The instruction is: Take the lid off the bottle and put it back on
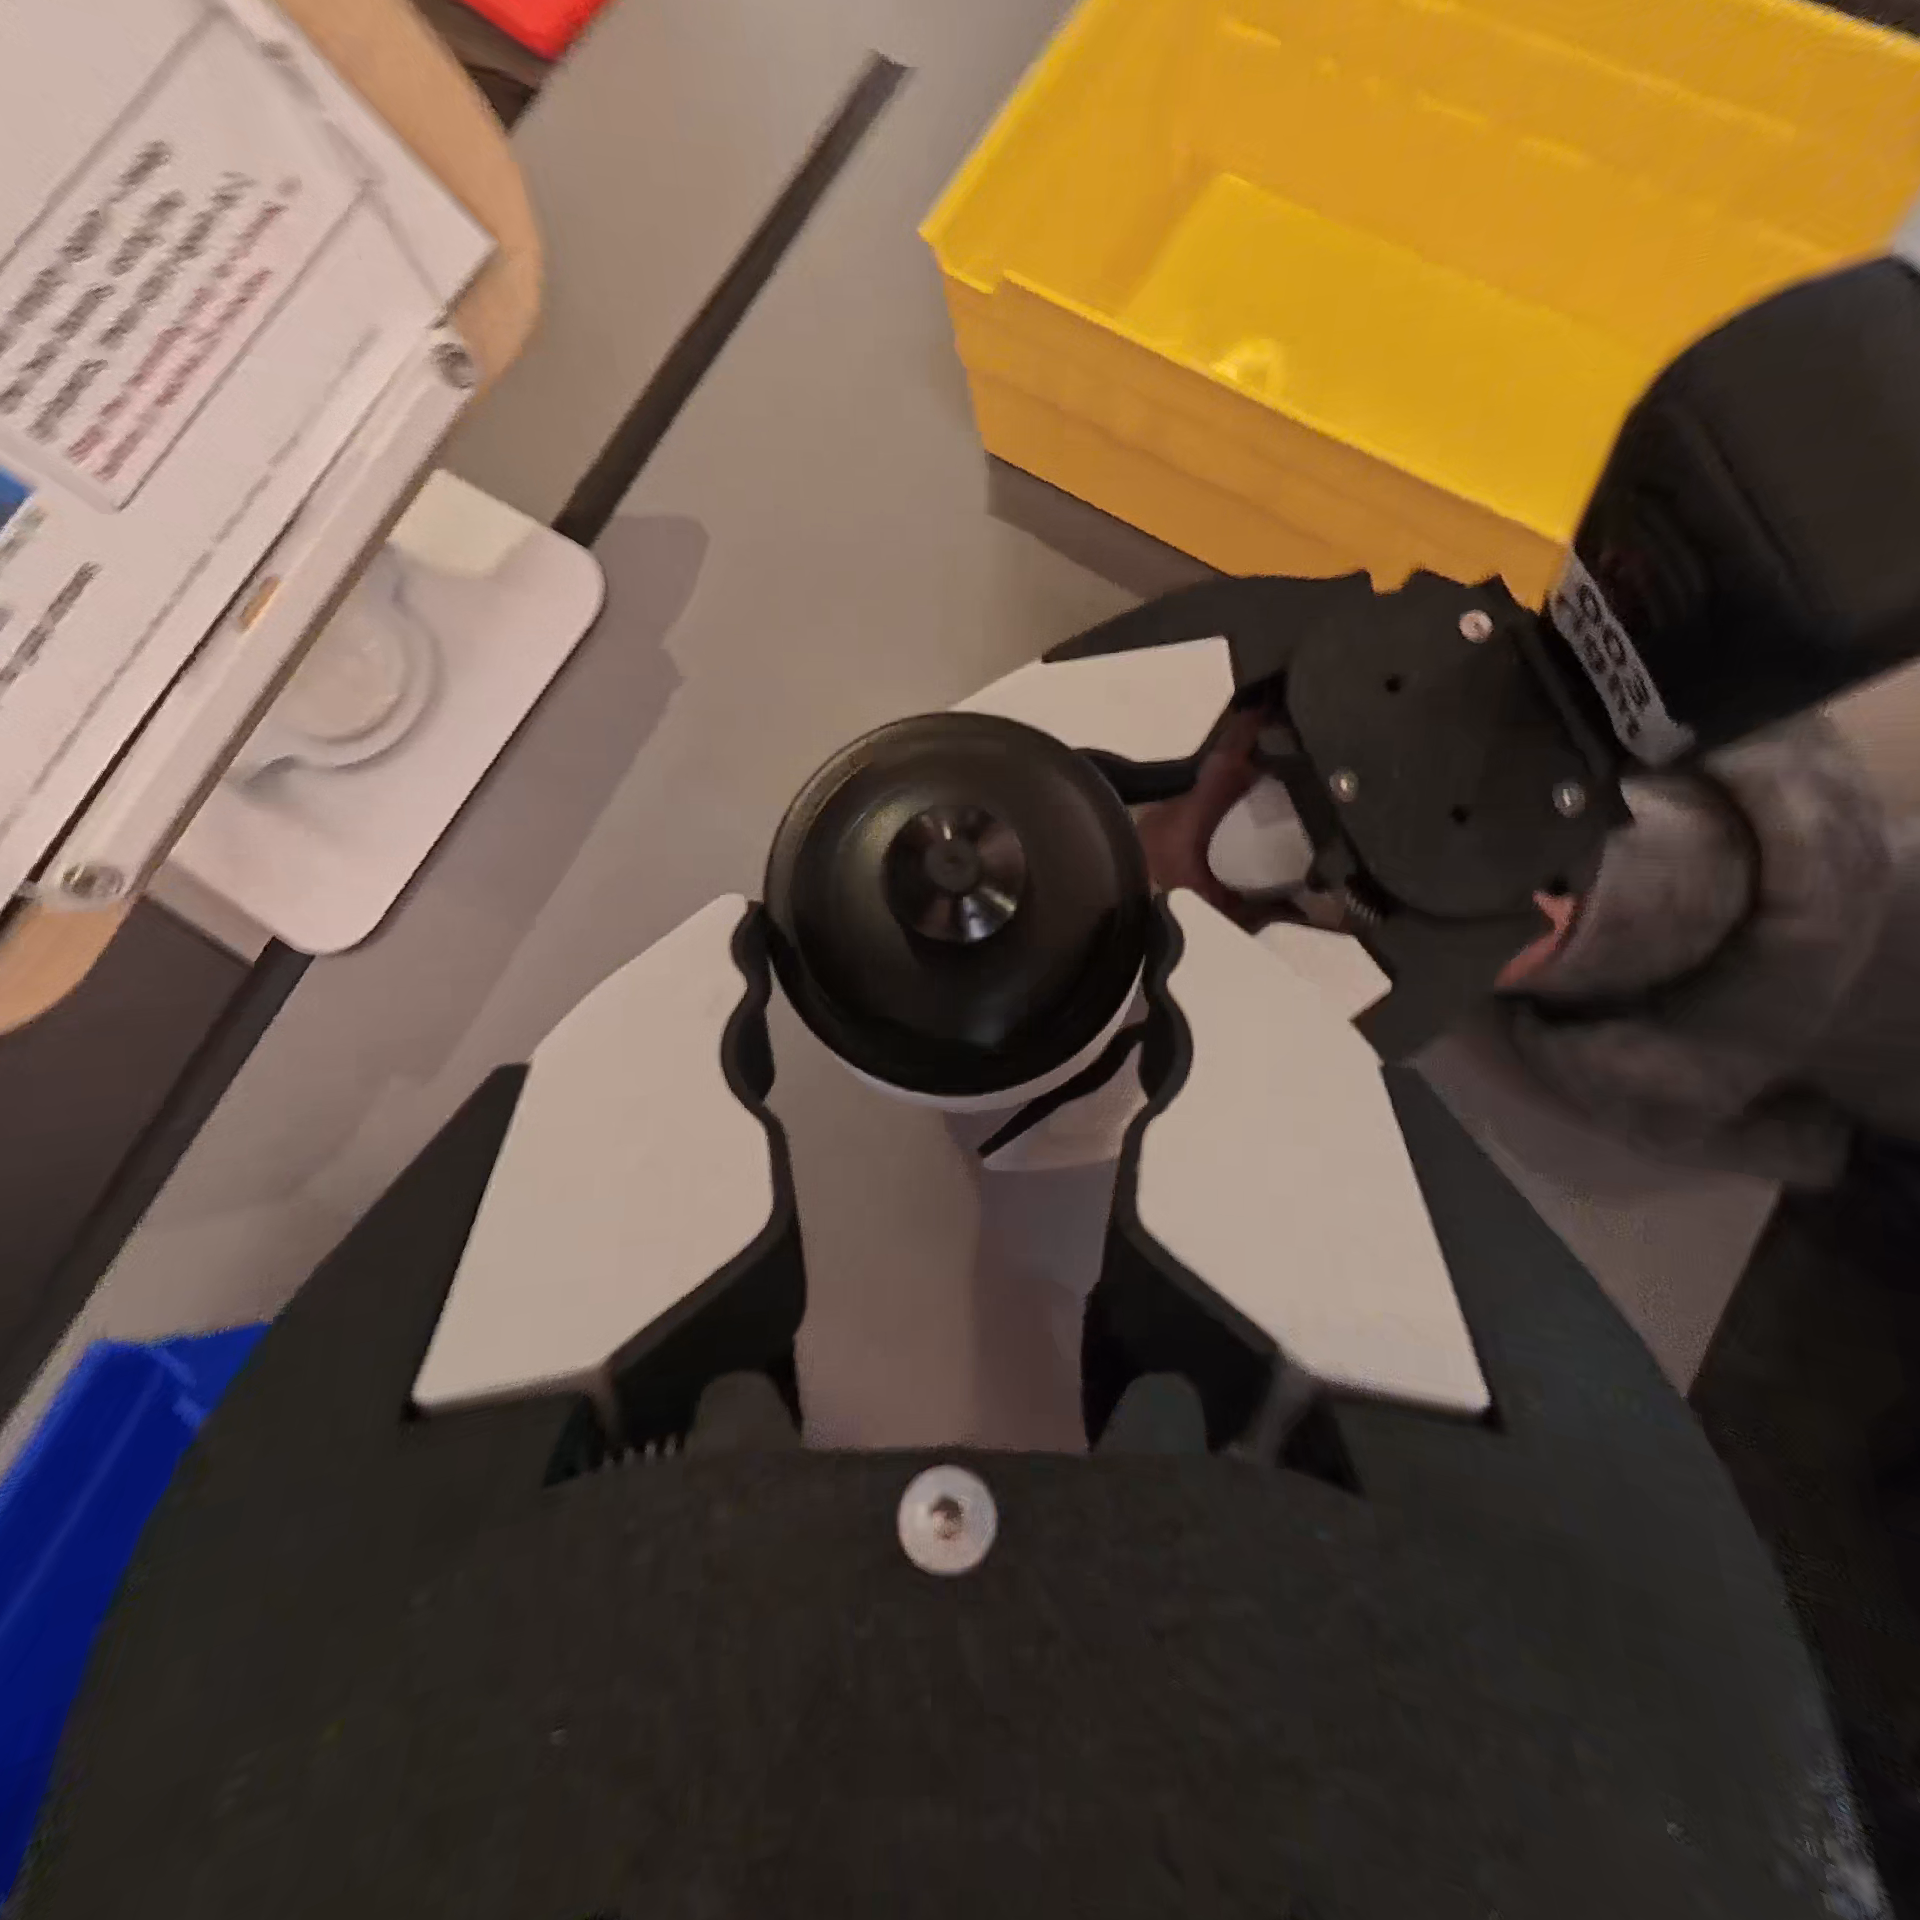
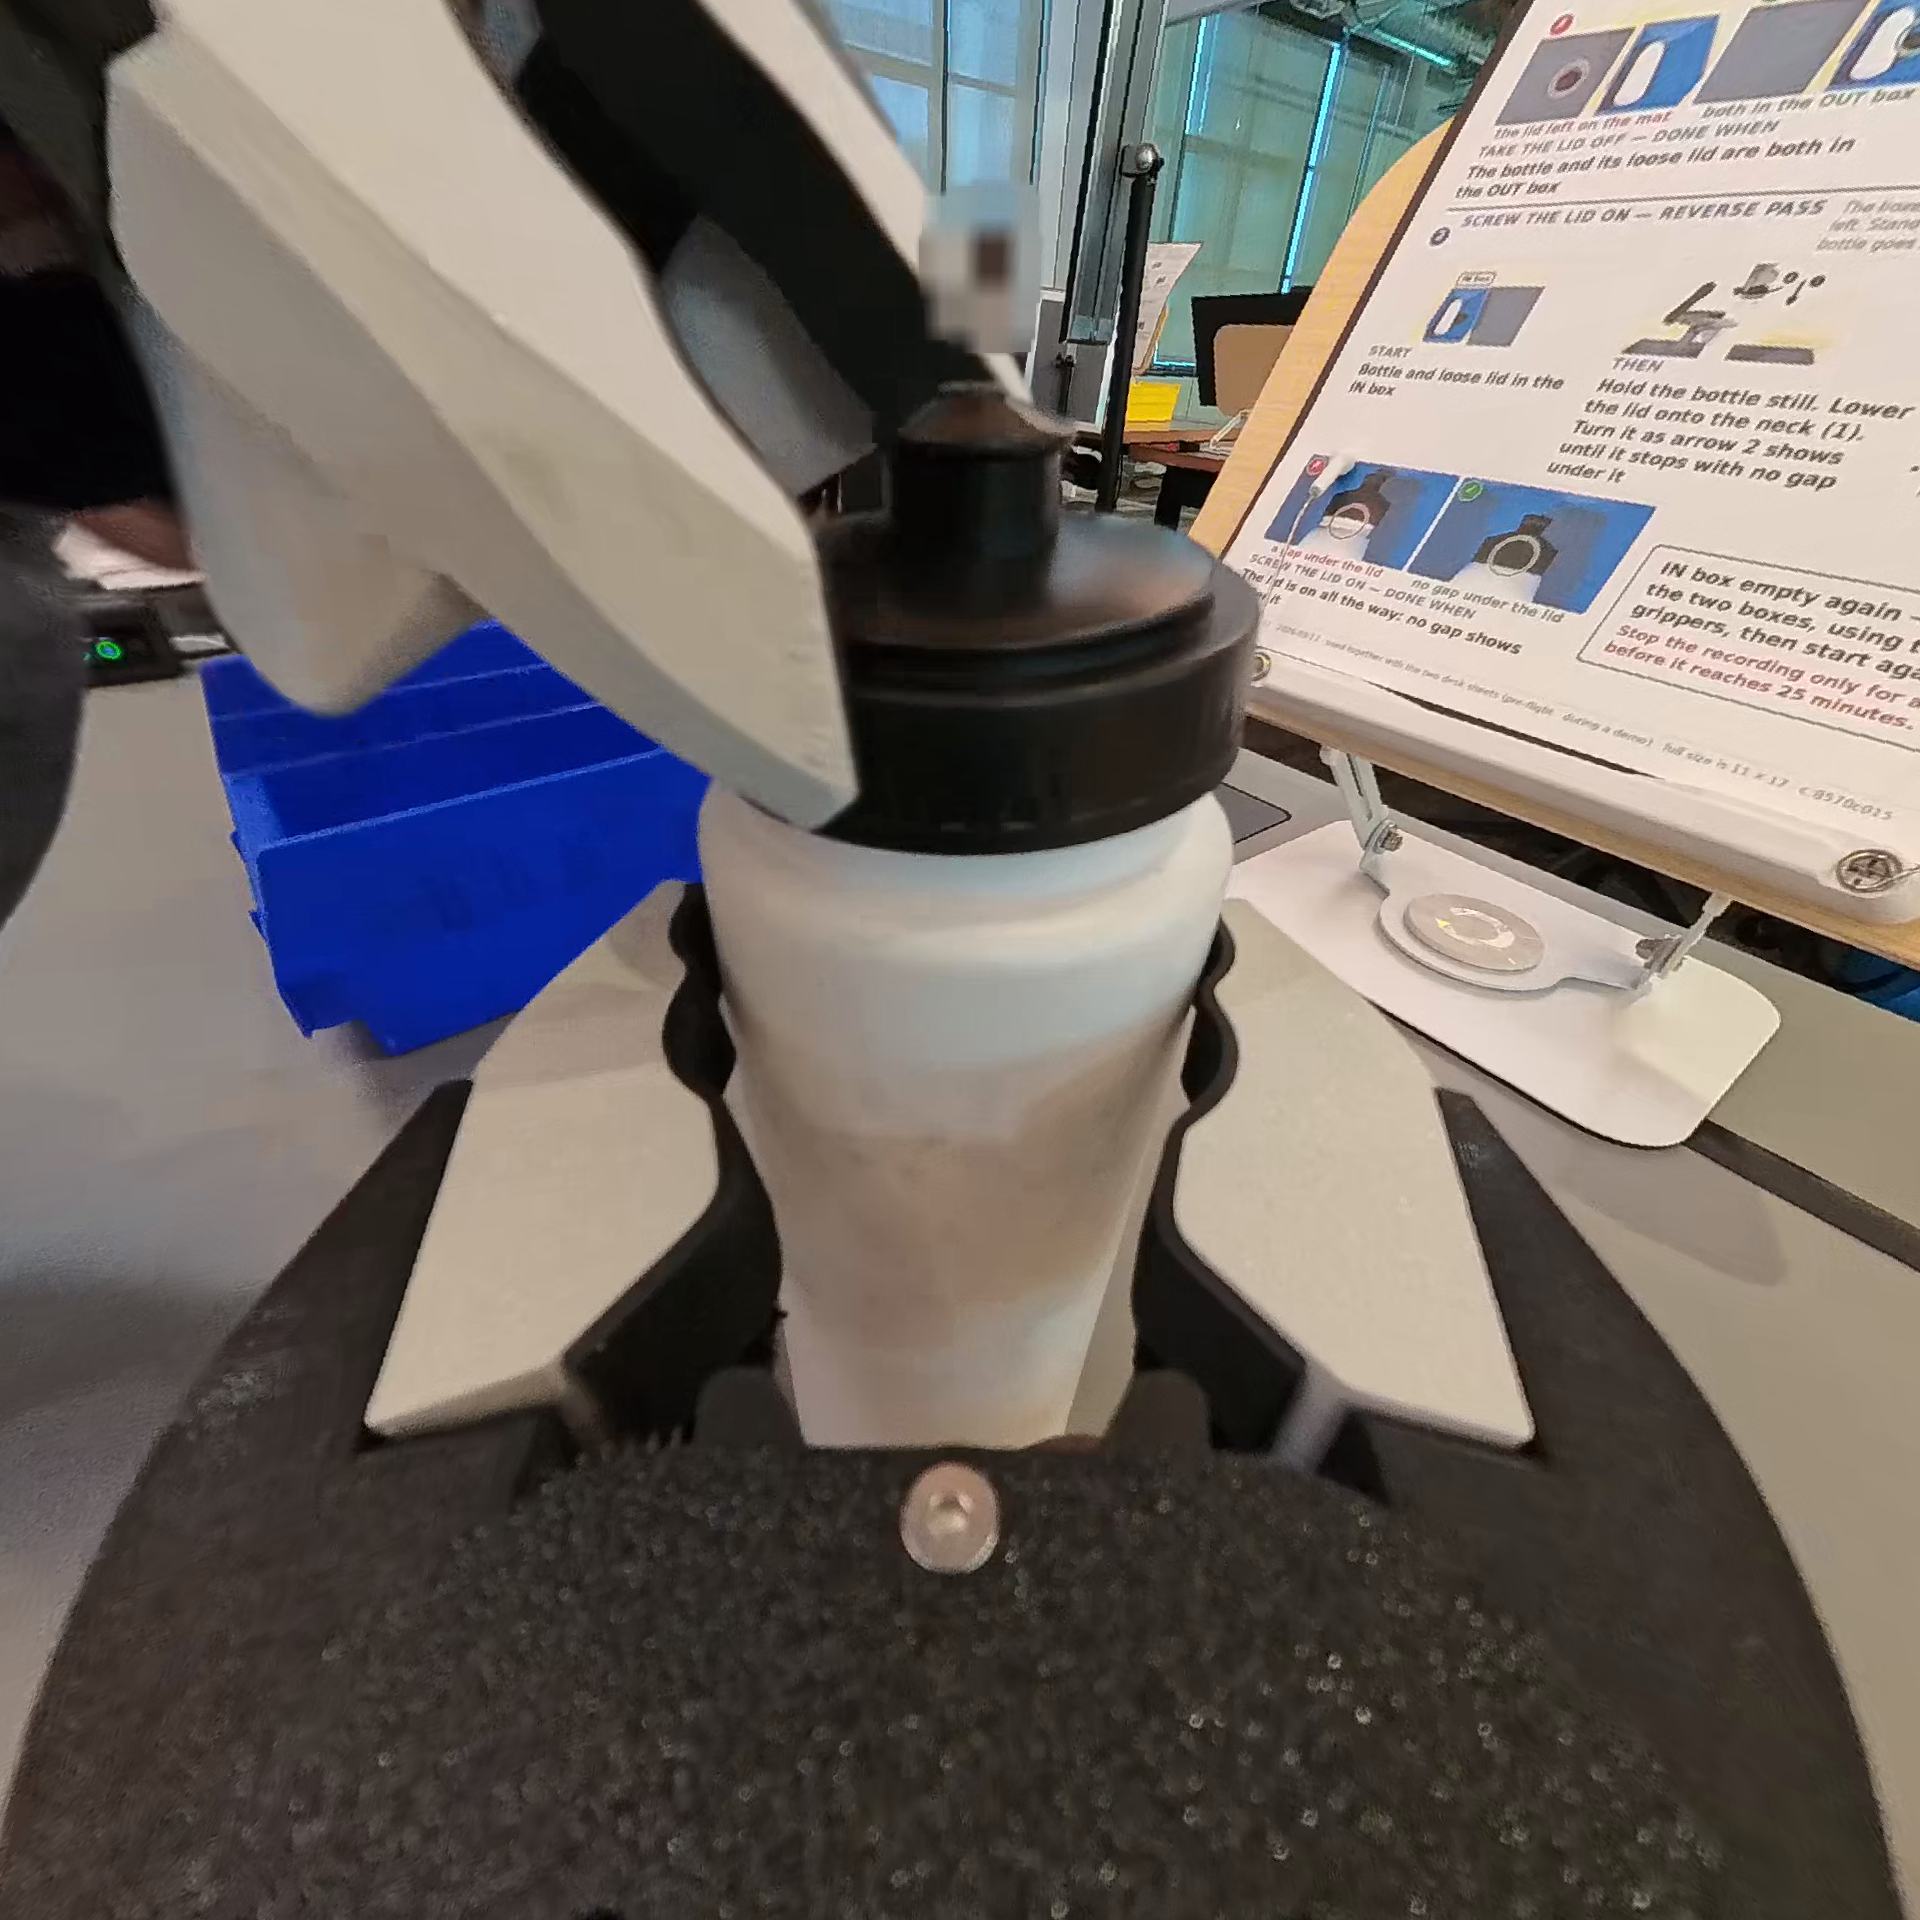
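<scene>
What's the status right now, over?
Left gripper clamped on black lid. Right gripper clamped on white bottle. Lid on the neck. Nothing in the way.

A smooth grey tabletop (image 2: pixel 125 1039) fills the foreground, a dark seam (image 1: pixel 727 301) running across it. Beyond its far edge, tall glass windows (image 2: pixel 1236 197) glow teal with daylight, and a dark wooden desk (image 2: pixel 1174 442) stands well back.
</scene>
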`<state>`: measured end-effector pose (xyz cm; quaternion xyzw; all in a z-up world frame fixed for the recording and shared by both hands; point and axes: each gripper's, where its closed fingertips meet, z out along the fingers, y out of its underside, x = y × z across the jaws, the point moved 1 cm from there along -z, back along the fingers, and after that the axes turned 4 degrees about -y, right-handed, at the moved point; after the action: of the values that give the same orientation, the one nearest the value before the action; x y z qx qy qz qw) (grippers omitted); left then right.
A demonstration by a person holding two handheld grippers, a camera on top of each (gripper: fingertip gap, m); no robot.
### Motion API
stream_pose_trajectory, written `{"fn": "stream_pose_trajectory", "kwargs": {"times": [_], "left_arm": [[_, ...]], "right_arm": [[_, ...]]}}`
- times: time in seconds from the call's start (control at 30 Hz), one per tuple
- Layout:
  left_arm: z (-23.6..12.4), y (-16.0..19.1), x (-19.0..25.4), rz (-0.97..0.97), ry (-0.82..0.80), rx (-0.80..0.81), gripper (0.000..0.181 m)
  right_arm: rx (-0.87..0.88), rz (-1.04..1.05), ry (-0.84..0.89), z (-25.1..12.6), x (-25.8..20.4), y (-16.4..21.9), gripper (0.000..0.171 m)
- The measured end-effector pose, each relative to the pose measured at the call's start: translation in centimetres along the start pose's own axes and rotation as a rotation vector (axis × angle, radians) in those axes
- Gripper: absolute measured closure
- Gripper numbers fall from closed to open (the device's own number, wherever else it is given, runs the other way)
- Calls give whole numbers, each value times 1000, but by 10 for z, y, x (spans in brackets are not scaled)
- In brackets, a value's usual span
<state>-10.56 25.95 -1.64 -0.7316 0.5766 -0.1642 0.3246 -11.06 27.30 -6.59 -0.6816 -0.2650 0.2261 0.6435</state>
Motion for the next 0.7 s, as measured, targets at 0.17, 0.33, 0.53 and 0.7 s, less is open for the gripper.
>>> {"fn": "stream_pose_trajectory", "kwargs": {"times": [0.17,0.33,0.53,0.7], "left_arm": [[-2,3,-2,309,242,-104,113],[-2,2,-4,528,411,-145,113],[-2,2,-1,428,380,-107,112],[-7,-14,-1,92,173,149,85]], "right_arm": [[6,-2,-12,1,-2,0,84],[11,2,-5,0,-1,0,84],[7,1,-10,0,-1,0,84],[-7,-4,3,0,-1,0,84]]}}
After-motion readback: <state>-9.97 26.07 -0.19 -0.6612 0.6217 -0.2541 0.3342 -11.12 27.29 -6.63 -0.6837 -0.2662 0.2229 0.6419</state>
